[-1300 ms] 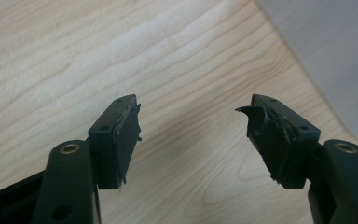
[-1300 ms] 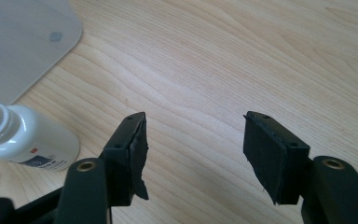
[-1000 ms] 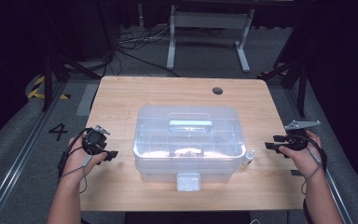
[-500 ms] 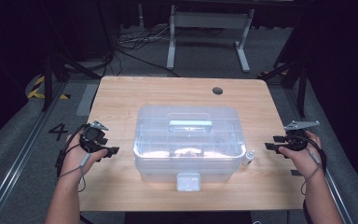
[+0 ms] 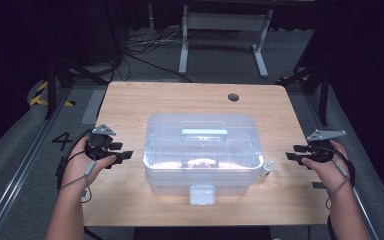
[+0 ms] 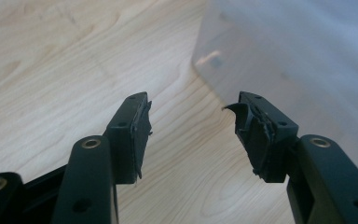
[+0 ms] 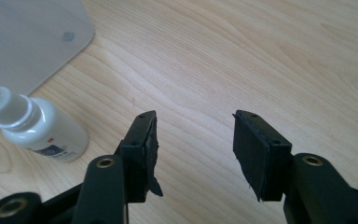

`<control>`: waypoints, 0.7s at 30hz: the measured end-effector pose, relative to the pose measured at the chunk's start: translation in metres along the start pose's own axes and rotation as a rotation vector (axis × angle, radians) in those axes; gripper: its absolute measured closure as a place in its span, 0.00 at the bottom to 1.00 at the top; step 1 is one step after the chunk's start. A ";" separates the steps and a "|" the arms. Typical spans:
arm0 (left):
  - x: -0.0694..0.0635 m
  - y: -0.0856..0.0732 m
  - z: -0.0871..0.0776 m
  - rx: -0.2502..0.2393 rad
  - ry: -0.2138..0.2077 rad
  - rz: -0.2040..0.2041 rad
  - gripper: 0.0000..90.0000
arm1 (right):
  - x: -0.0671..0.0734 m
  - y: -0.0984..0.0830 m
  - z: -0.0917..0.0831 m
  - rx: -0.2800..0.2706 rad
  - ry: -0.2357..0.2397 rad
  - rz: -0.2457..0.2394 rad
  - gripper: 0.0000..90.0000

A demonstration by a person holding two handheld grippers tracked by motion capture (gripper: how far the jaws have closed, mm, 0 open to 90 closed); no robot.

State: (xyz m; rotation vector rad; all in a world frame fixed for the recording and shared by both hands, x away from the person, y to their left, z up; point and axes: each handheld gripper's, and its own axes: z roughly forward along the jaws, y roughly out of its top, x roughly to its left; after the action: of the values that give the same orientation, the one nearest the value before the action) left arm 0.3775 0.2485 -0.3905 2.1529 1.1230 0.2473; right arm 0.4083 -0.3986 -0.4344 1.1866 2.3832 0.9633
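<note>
Since the earlier frame, left tongs (image 5: pixel 122 156) have risen slightly; both pairs' jaws have just been closing, nothing between them. Right tongs (image 5: pixel 291 156) hang released beside a small white bottle (image 5: pixel 266 168). Translucent rounded plastic box (image 5: pixel 202 150) sits mid-desk (image 5: pixel 130 100), woodgrain.

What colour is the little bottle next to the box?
White, with a clear cap; the bottle shows best in the right gripper view.
</note>
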 end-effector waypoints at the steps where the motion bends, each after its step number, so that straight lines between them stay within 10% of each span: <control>1: -0.002 0.003 -0.003 -0.001 0.000 0.011 0.51 | 0.000 0.000 0.000 0.007 0.000 0.013 0.56; 5: -0.011 0.014 -0.014 -0.023 0.033 0.052 0.49 | -0.002 -0.002 0.000 0.034 -0.017 0.081 0.55; 21: -0.052 0.068 -0.041 -0.099 -0.074 0.166 0.46 | -0.002 -0.005 -0.004 -0.006 -0.025 0.146 0.55</control>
State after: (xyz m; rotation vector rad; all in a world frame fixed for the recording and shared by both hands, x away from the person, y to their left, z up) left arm 0.3717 0.2010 -0.3085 2.1511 0.8736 0.2889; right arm 0.4039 -0.4039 -0.4347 1.3788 2.2985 0.9924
